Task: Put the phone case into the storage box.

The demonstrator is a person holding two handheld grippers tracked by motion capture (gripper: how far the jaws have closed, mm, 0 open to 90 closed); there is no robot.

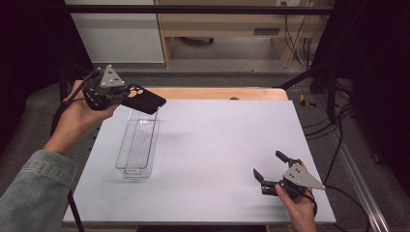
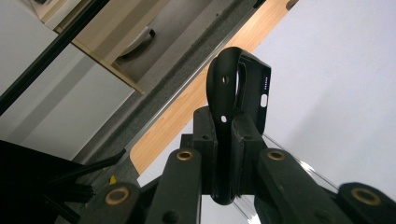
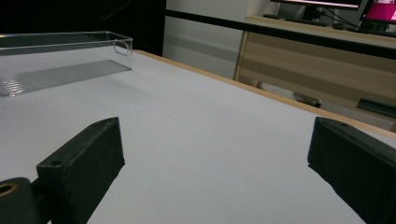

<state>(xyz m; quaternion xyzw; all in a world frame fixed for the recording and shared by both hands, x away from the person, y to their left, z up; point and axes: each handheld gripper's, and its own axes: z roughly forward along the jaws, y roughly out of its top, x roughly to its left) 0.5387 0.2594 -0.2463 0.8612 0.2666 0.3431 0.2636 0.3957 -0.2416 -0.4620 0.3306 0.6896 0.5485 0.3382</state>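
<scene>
A black phone case [image 1: 146, 99] hangs in the air at the far left, held level over the far end of a clear plastic tray [image 1: 124, 145]. My left gripper [image 1: 126, 96] is shut on its near edge. In the left gripper view the case [image 2: 223, 88] stands edge-on between the jaws of the left gripper [image 2: 227, 128]. My right gripper [image 1: 267, 163] rests low at the front right of the table, jaws spread wide with nothing between them. The right gripper view shows the same open right gripper [image 3: 215, 154] and the empty tray [image 3: 65, 51] far off at the left.
A white sheet [image 1: 217, 145] covers the tabletop, with a strip of bare wood [image 1: 217, 93] along the far edge. Cabinets and a wooden desk [image 1: 217, 24] stand behind the table. Cables [image 1: 338, 145] run down its right side.
</scene>
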